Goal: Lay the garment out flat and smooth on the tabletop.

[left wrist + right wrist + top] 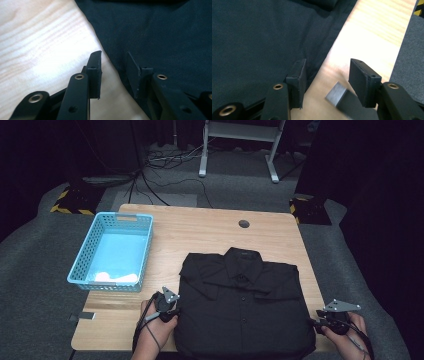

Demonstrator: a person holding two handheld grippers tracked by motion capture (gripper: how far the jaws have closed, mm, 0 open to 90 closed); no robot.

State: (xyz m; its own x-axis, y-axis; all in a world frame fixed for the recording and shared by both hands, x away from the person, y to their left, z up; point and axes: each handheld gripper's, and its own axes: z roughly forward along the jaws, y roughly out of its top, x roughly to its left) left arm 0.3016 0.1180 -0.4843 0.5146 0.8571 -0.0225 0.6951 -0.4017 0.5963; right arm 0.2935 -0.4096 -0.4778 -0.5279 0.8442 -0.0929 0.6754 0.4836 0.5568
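Observation:
A black button-up shirt (242, 305) lies folded, collar to the far side, on the near half of the wooden table (210, 230). My left gripper (174, 314) sits at the shirt's left edge. In the left gripper view the left gripper (114, 53) has its jaws apart, one over bare wood and one over the shirt (162, 30), whose edge runs through the gap. My right gripper (312, 322) is at the shirt's right edge. In the right gripper view the right gripper (328, 61) stands open, one jaw on the shirt (257, 32), the other above the wood.
A light blue plastic basket (112, 250) with something white (117, 277) inside stands at the table's left. A round cable hole (244, 224) is near the far edge. A grey tape piece (335, 94) lies by the right gripper. Cables and a frame's legs are beyond.

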